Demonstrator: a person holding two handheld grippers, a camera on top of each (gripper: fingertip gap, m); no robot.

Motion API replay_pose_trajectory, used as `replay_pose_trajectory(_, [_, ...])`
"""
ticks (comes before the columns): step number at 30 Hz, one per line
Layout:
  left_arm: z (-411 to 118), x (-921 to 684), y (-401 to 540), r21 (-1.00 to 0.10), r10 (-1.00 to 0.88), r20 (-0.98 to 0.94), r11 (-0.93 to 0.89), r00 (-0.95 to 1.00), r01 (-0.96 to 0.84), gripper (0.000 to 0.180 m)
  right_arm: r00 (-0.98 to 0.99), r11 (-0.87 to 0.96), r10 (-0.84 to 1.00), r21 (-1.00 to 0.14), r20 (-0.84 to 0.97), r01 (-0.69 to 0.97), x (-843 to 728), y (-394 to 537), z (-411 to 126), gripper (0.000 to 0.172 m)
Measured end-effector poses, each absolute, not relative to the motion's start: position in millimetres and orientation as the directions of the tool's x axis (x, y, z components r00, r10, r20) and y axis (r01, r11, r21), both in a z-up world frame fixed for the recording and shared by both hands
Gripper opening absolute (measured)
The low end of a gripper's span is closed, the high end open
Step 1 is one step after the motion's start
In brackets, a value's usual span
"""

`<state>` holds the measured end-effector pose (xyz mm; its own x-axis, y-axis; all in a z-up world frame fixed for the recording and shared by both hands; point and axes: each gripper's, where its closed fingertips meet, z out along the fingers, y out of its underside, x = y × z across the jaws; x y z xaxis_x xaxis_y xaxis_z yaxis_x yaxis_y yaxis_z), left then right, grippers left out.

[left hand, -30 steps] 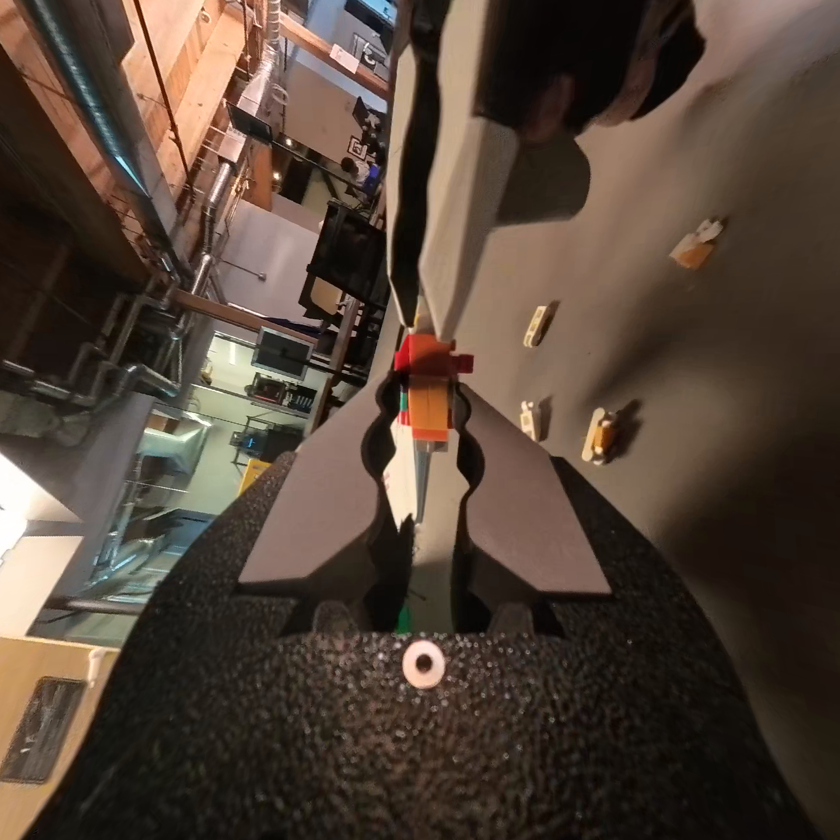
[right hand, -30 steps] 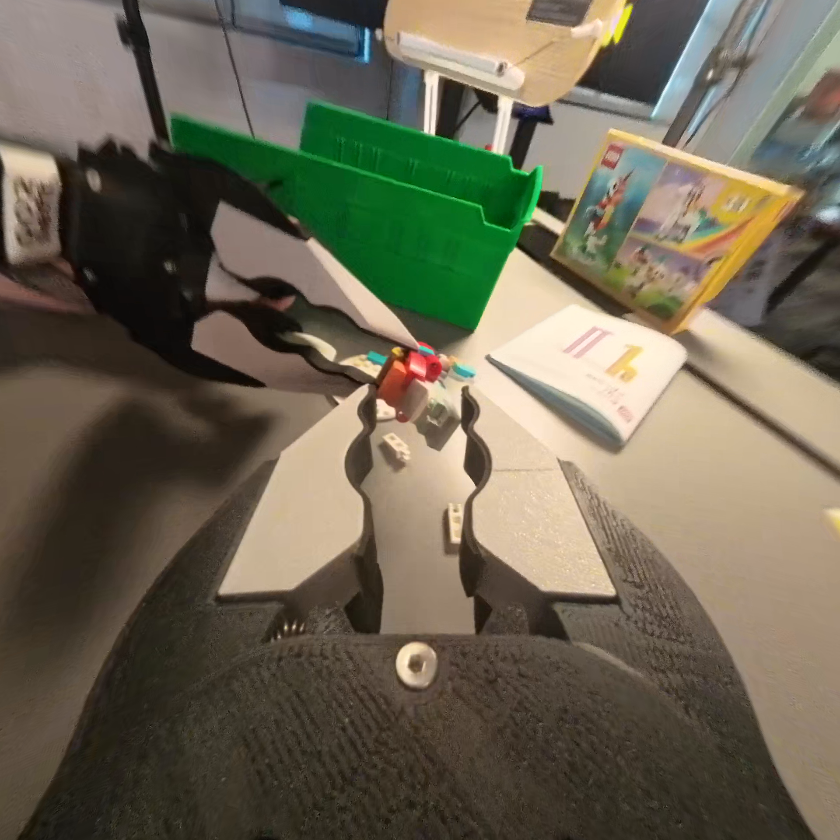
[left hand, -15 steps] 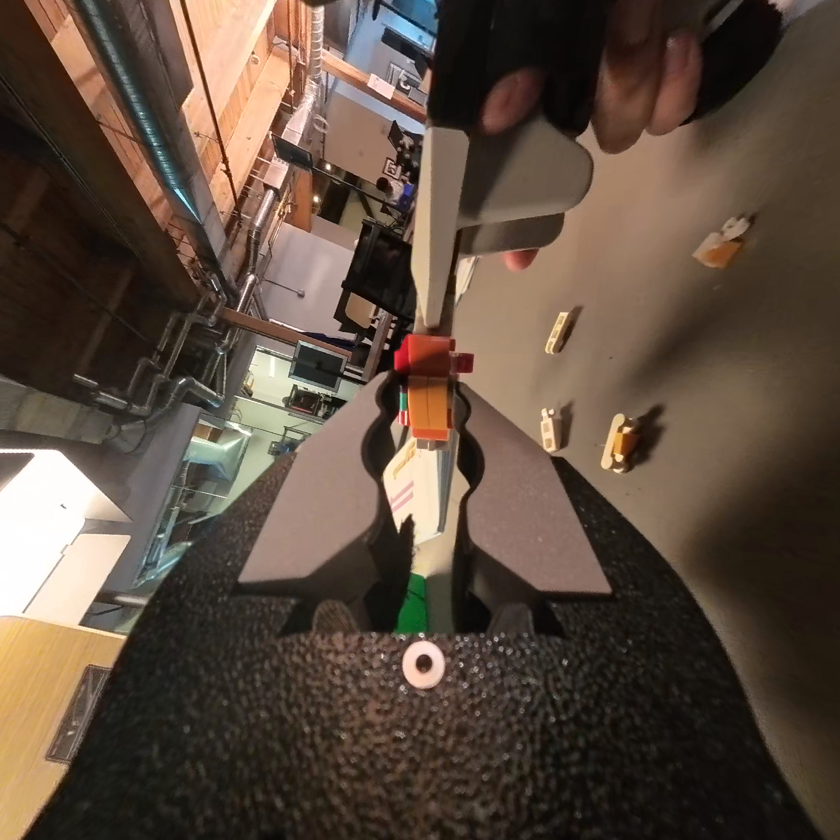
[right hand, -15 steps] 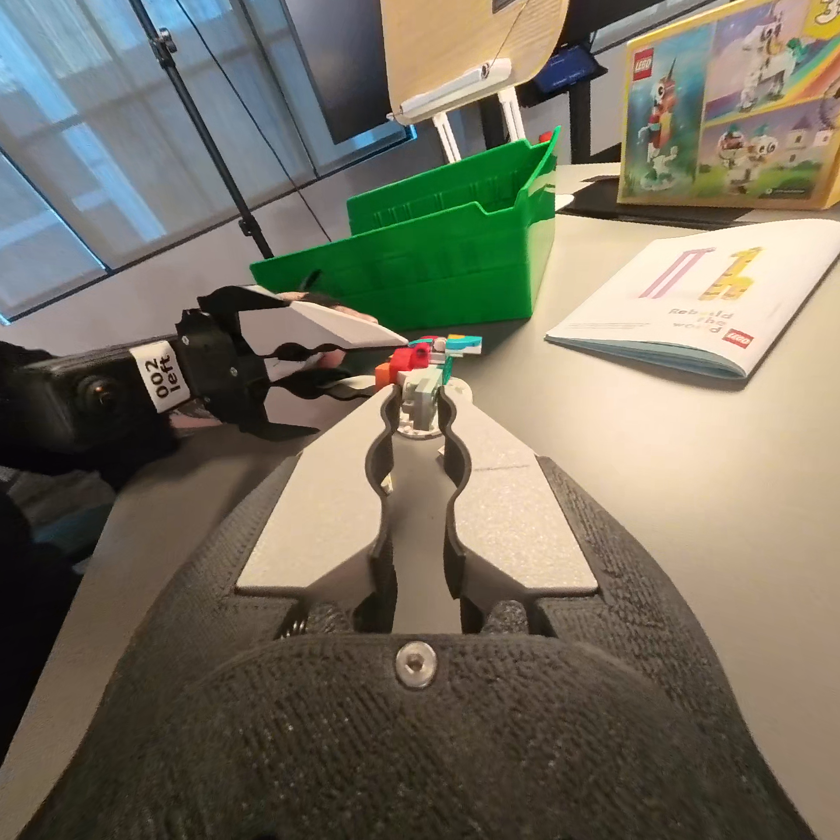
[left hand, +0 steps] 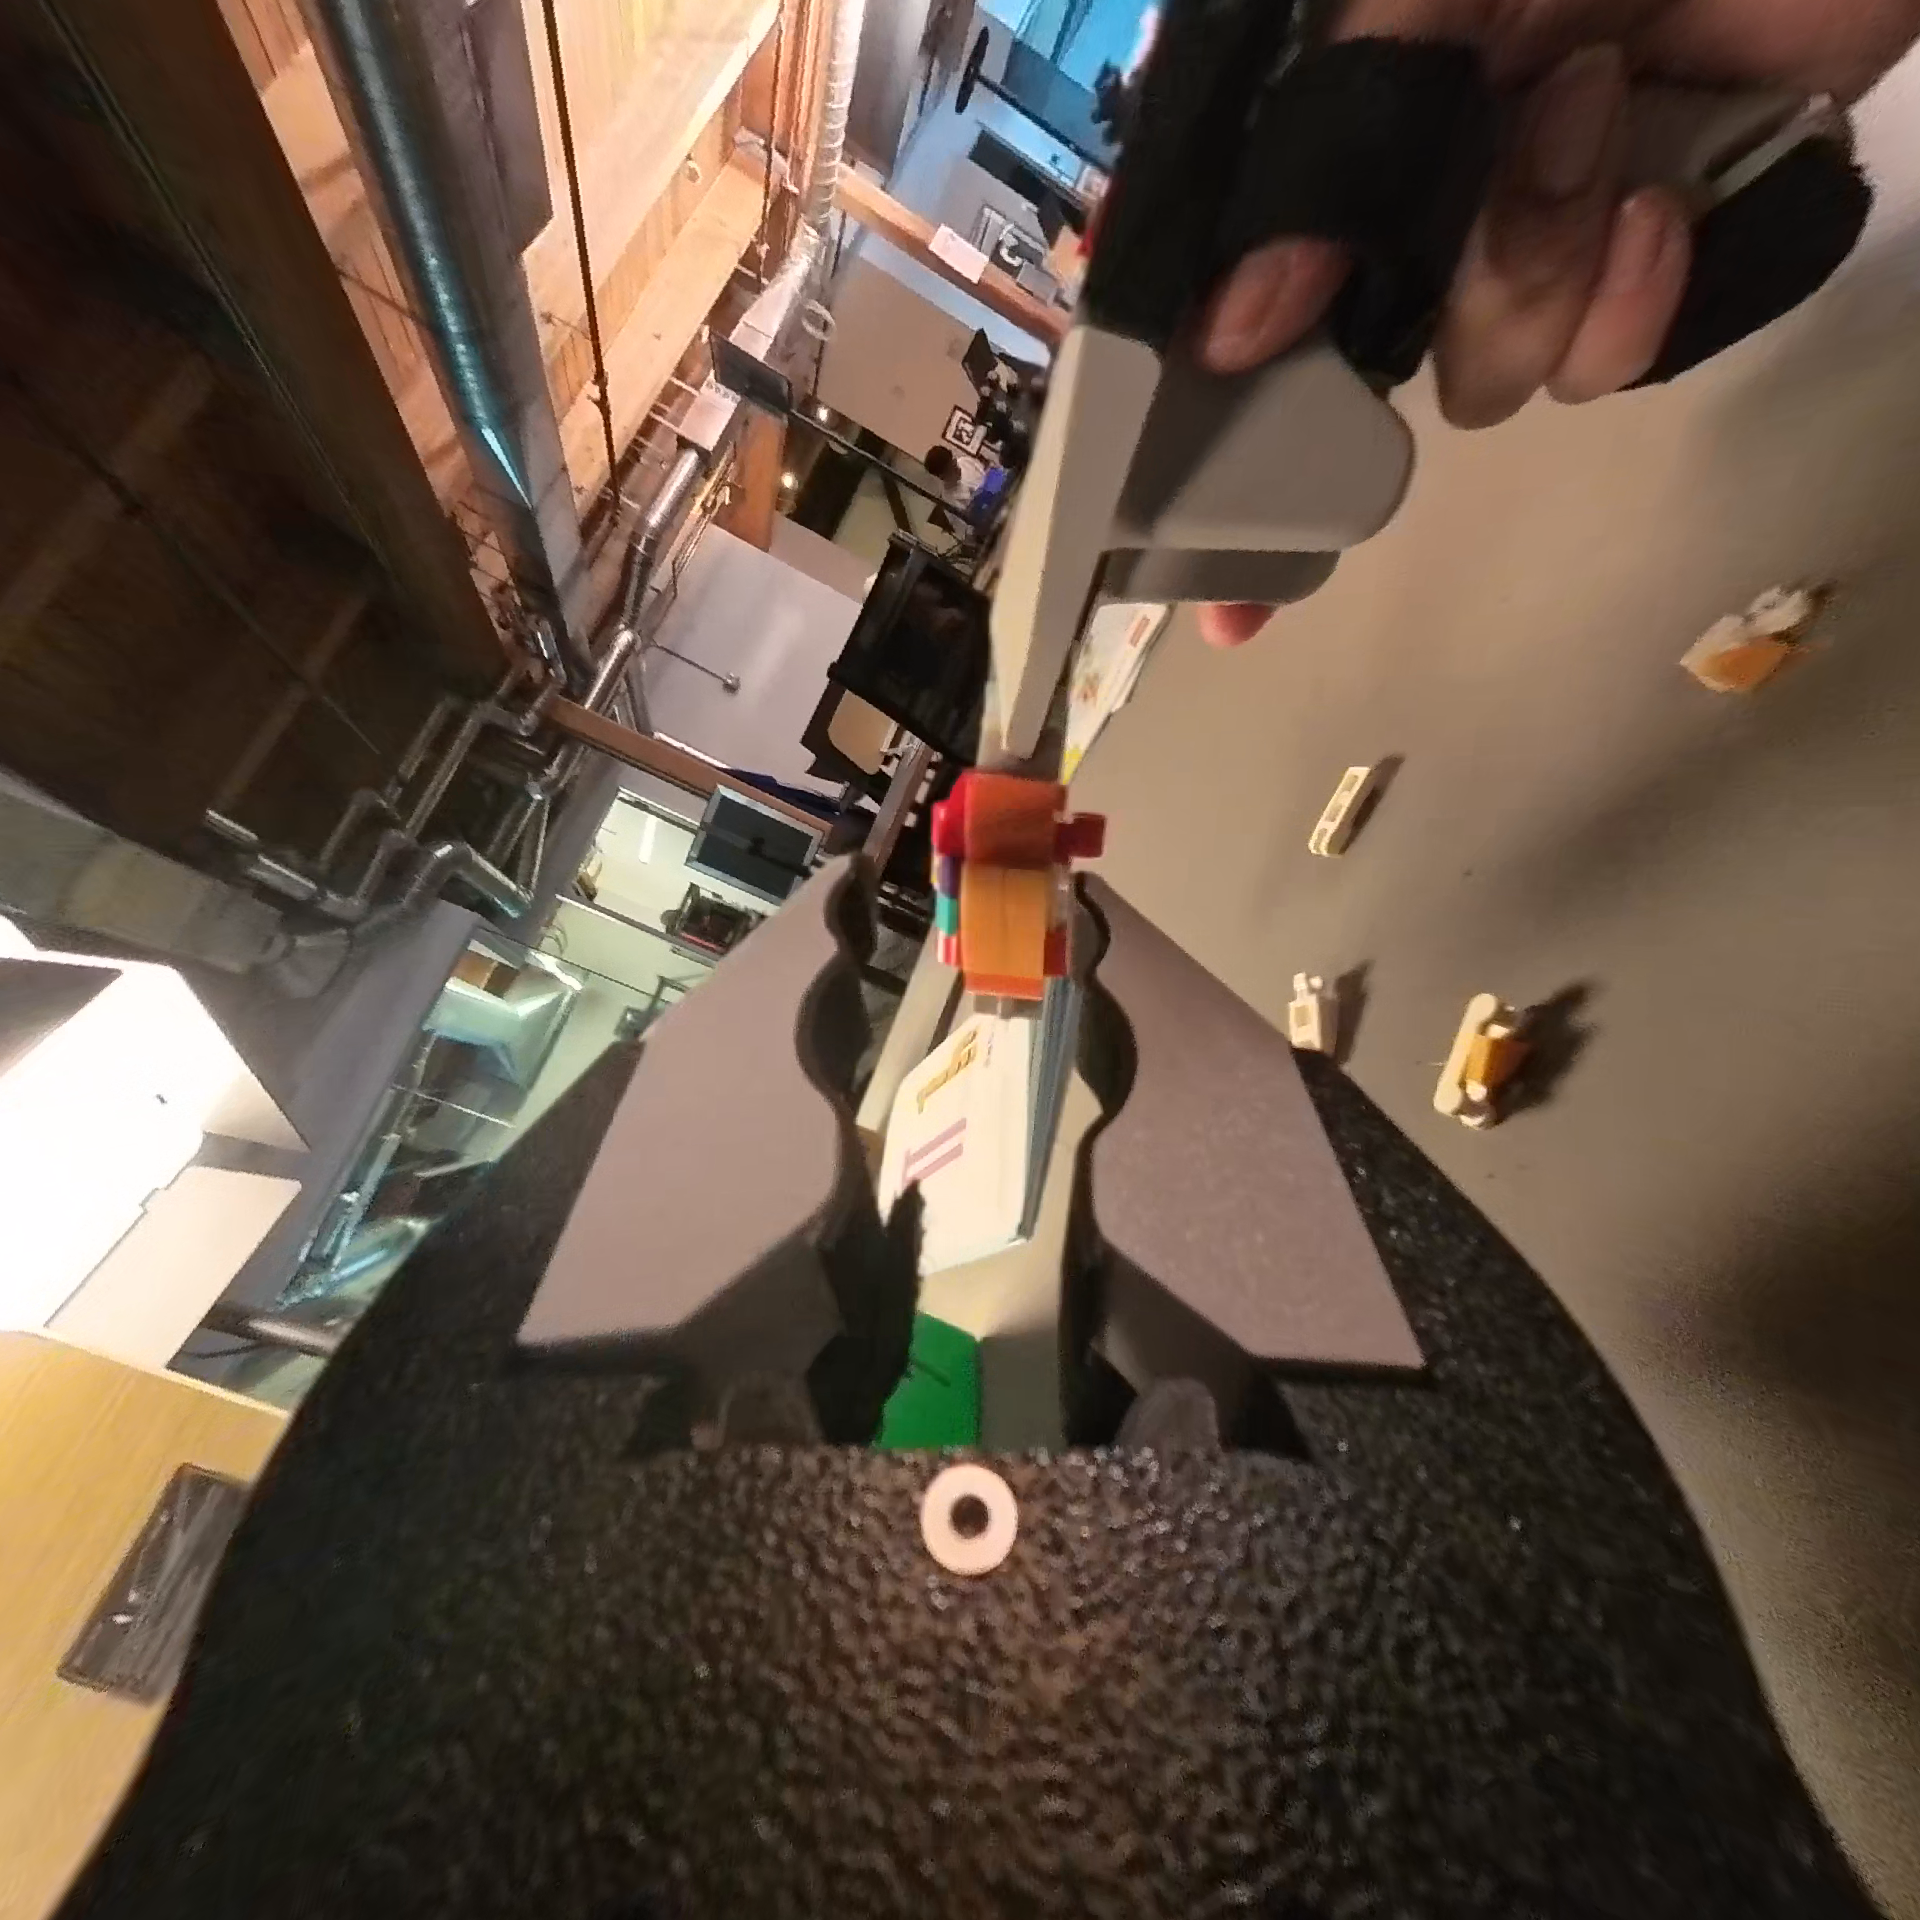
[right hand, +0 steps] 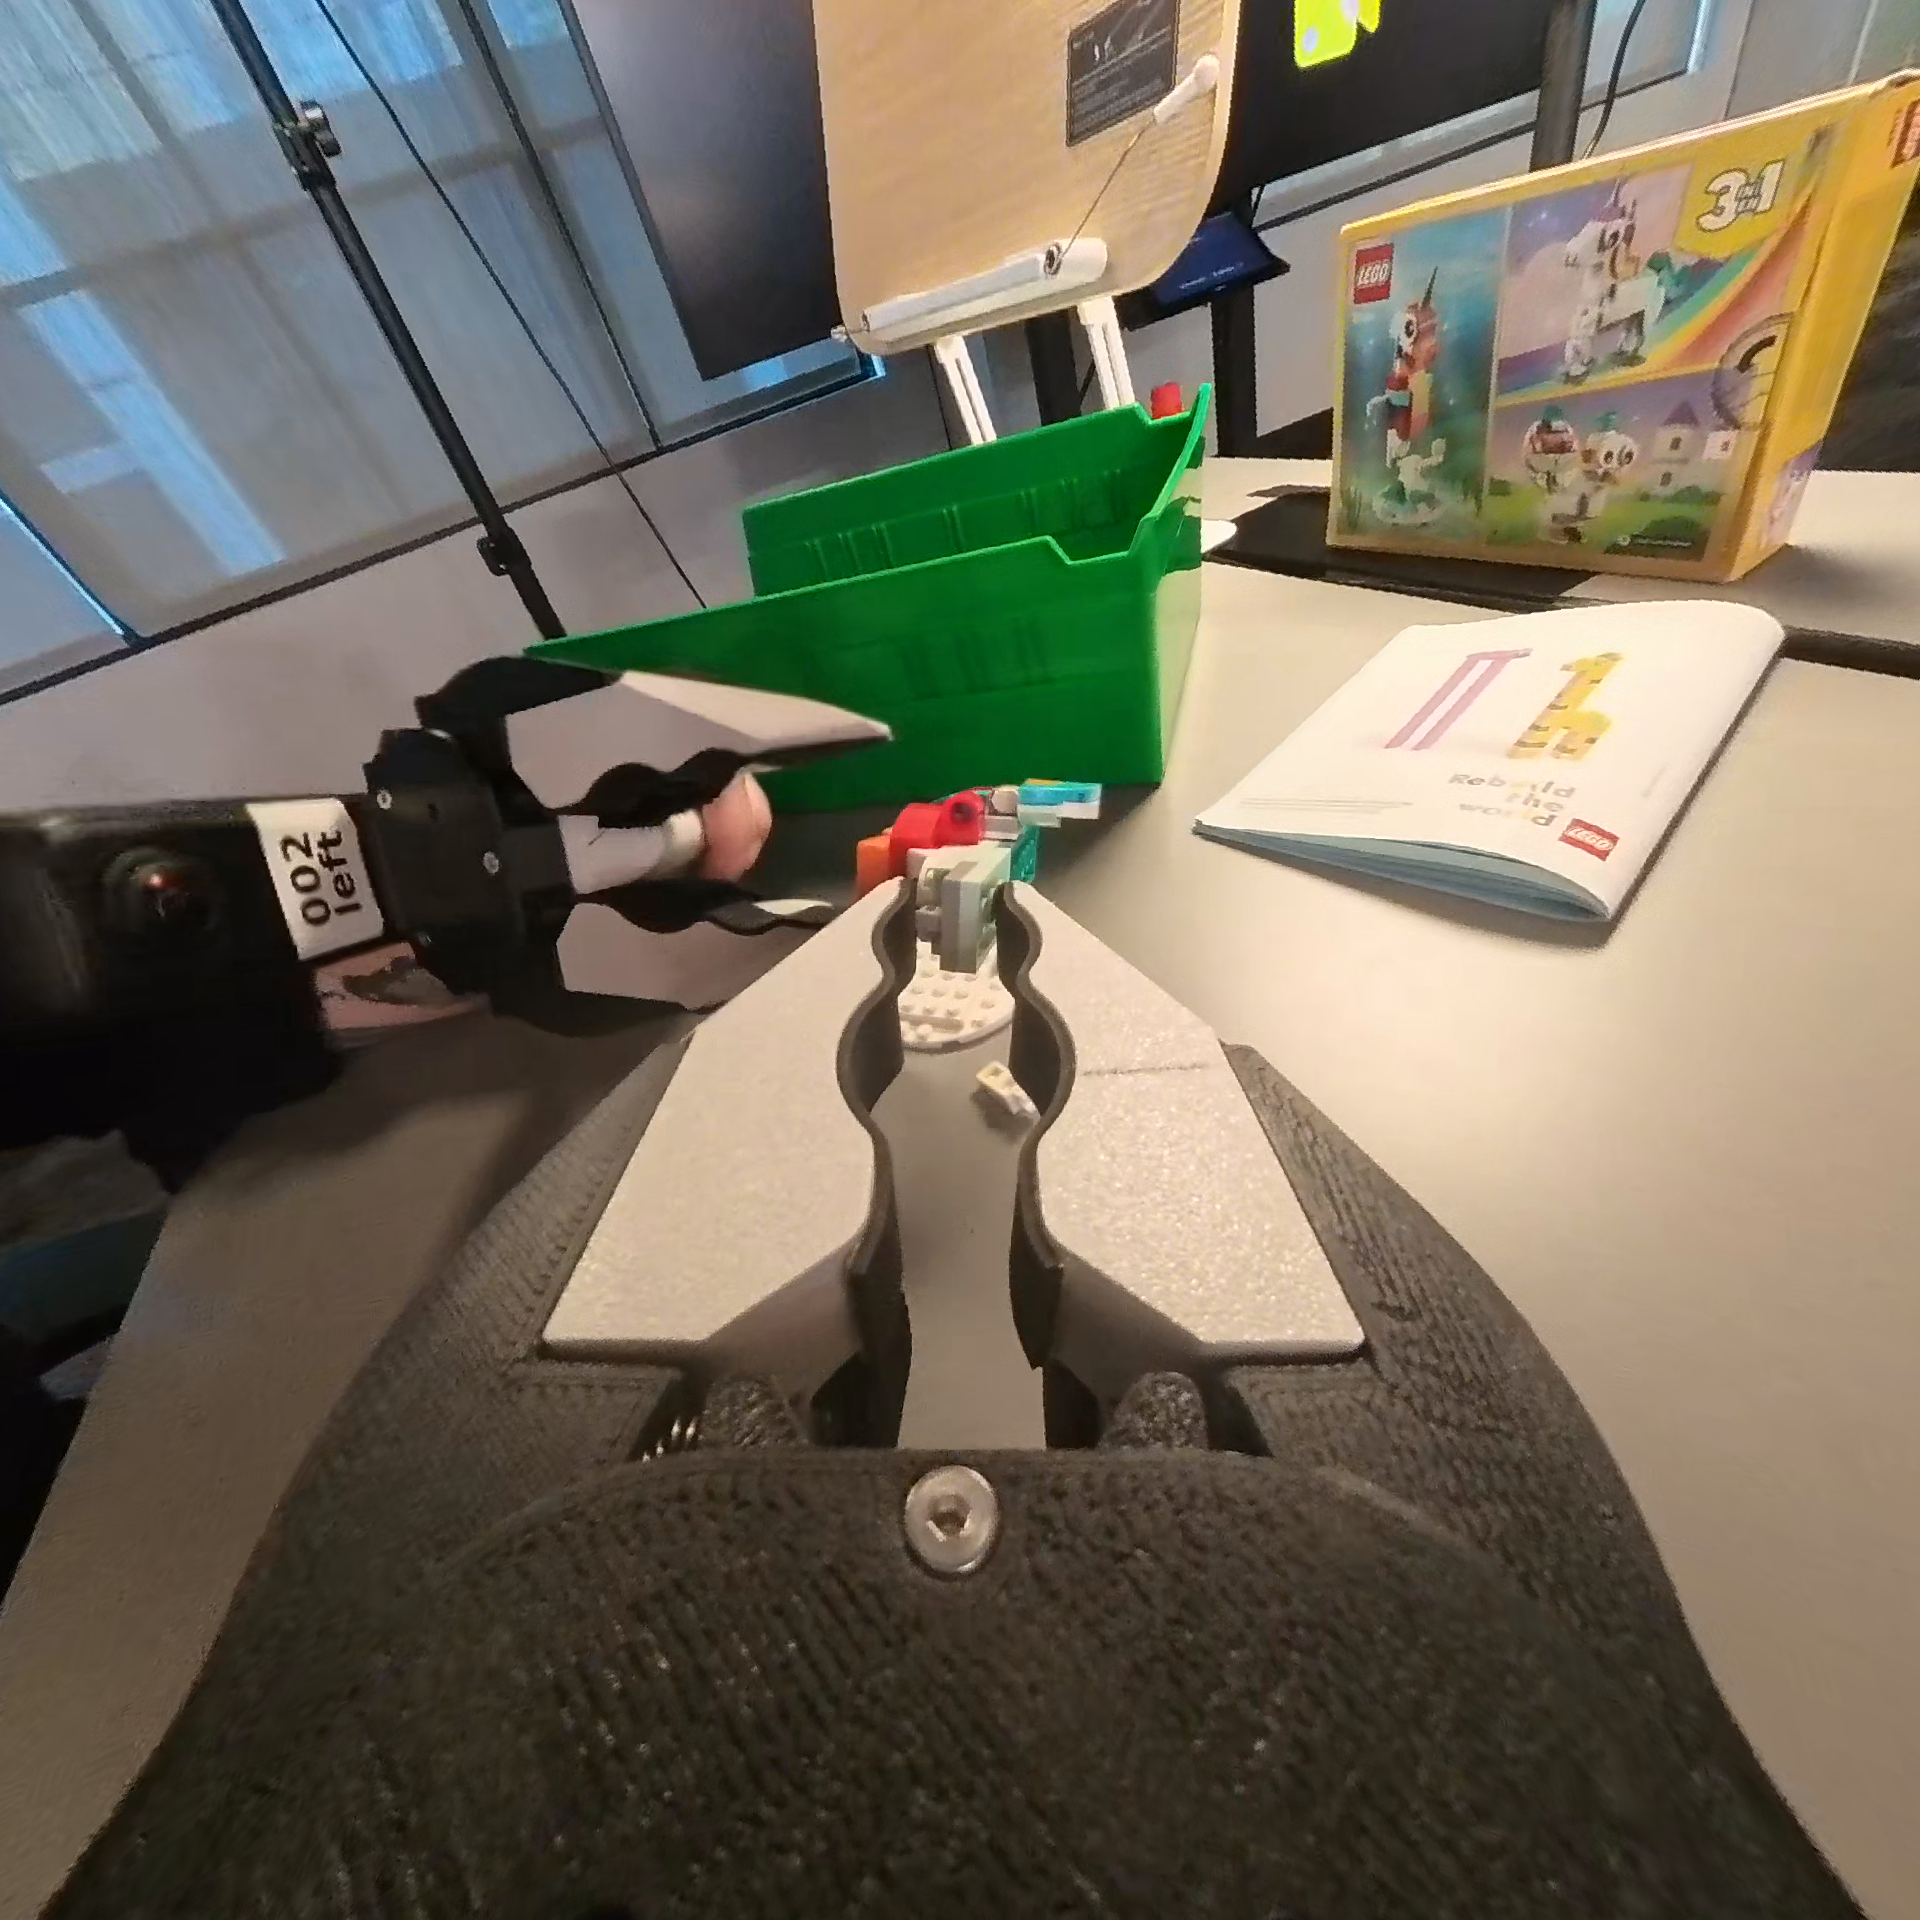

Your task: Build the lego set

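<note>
One green bin (right hand: pixel 997 634), contents hidden; right hand-held gripper (right hand: pixel 958 902) clamped on brick model (right hand: pixel 966 883), left hand-held gripper (left hand: pixel 966 894) spread wide.

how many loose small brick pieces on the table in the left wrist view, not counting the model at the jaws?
4: a white-and-orange piece far right, a cream bar mid-table, a small white piece beside the right finger, a cream-and-orange piece next to it. The gripper body may hide others.

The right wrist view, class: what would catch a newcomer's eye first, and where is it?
First comes the small brick model, red, orange and teal, at the picture's centre, where the right gripper pinches its pale grey part. Just left of it, the left gripper stands open, clear of the bricks. Behind sit a bright green bin and, to the right, a yellow box above an open booklet.
</note>
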<state>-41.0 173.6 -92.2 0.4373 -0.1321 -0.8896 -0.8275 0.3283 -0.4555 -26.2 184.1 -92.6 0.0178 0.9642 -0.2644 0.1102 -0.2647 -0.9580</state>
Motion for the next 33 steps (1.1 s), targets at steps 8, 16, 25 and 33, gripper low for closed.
replay_pose_trajectory(8, [-93, -29, 170, -0.389, -0.106, -0.920, 0.350, 0.377, -0.852, 0.019, 0.041, -0.278, 0.961, -0.954, -0.275, 0.113, -29, 183, -94, 0.013])
replay_pose_trajectory(16, [-98, -29, 175, -0.257, -0.042, -0.966, 0.293, 0.256, -0.921, 0.019, 0.074, -0.254, 0.967, -0.958, -0.246, 0.134, -31, 183, -98, 0.012])
replay_pose_trajectory(25, [-98, -33, 182, -0.327, -0.091, -0.945, 0.213, 0.314, -0.921, 0.016, 0.166, -0.240, 0.962, -0.963, -0.219, 0.121, -32, 191, -99, 0.012])
replay_pose_trajectory(33, [-106, -37, 188, -0.419, -0.155, -0.906, 0.196, 0.393, -0.887, 0.012, 0.272, -0.211, 0.947, -0.968, -0.168, 0.134, -33, 197, -106, 0.012])
